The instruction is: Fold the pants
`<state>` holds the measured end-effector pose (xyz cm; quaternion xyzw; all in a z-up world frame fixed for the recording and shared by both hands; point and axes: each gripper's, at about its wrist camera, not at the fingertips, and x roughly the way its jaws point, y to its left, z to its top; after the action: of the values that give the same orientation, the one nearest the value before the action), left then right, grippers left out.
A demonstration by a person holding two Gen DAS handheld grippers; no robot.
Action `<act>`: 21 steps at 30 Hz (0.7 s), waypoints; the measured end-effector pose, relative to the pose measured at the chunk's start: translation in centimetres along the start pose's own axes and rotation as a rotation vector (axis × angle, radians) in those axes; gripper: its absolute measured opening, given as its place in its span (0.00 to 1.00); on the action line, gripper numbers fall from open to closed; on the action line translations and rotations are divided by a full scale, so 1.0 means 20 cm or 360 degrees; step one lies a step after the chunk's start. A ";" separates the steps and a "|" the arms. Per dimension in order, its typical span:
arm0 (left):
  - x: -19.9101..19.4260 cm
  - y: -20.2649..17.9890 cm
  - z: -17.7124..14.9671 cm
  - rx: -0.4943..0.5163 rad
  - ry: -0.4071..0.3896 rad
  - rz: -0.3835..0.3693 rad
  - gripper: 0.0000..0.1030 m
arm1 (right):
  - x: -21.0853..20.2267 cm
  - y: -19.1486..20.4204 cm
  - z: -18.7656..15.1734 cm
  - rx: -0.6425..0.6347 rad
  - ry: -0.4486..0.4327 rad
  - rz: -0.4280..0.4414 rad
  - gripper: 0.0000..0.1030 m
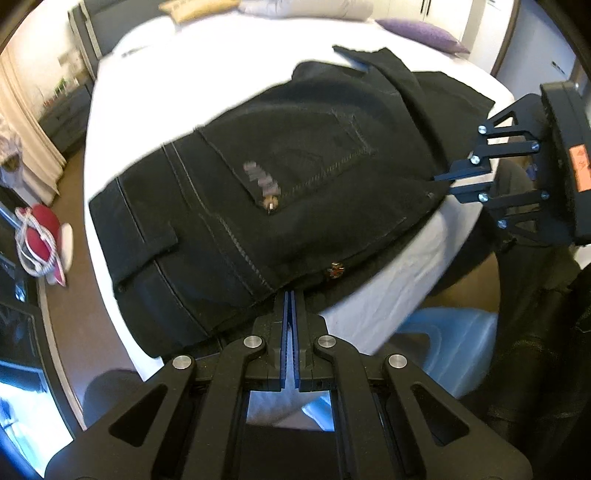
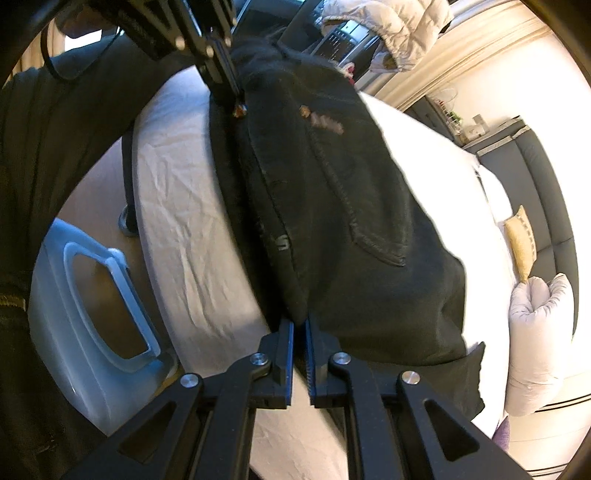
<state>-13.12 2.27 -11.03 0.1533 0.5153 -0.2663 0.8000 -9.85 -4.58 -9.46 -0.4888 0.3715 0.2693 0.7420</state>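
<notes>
The black pants point(image 1: 280, 192) lie folded on the white bed point(image 1: 207, 66), close to its near edge, waistband toward the bed's left side in the left wrist view, back pocket facing up with its pale stitching showing. A small metal rivet point(image 1: 337, 268) glints on the hem nearest the edge.

The left tool point(image 1: 289, 295) sits right at that near edge, its blue-lined fingers pressed together and pinching the pants' edge. The right tool point(image 2: 300, 325) comes in farther along the same edge; its pads stand only a sliver apart with the dark fabric caught between them, so it is nipping the pants too. From the left wrist view the right tool point(image 1: 443, 184) shows side-on, its tips meeting the cloth at the fold.

The sheet is white and wrinkled where it drops over the side of the mattress point(image 2: 192, 229). Just below the bed's near edge, on the brown floor point(image 1: 74, 192), stands a pale blue plastic tub point(image 2: 74, 295) with a cut-out handle. Toward the far end of the bed lie a purple cushion point(image 1: 424, 33), a tan cushion point(image 1: 195, 9) and a puffy pale grey jacket or duvet point(image 2: 535, 332). A dark grey headboard point(image 2: 546, 192) runs behind them. A cream curtain point(image 1: 29, 147) hangs along one wall, and a red-and-white item point(image 1: 40, 243) with white cord lies on the floor beside it. A dark sleeve point(image 2: 55, 147) of the person fills one side of the right wrist view.
</notes>
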 end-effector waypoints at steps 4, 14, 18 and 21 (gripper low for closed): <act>-0.09 -0.01 -0.02 -0.0008 0.0035 -0.0035 0.01 | 0.02 -0.01 0.01 0.0055 -0.0003 0.0005 0.08; -0.14 -0.11 0.38 -0.0054 -0.0256 -0.0151 0.01 | 0.02 0.00 0.01 0.0134 -0.0011 -0.0031 0.11; 0.11 -0.15 0.54 -0.0083 -0.0197 -0.0161 0.01 | 0.03 0.01 -0.01 0.0205 -0.0032 -0.0057 0.11; 0.33 -0.17 0.54 -0.0086 -0.0017 -0.0053 0.01 | 0.01 -0.01 -0.02 0.0301 -0.0050 -0.0044 0.13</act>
<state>-4.97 -7.76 -12.38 0.1217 0.5205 -0.2665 0.8020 -9.57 -5.02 -9.64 -0.4173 0.3768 0.2302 0.7943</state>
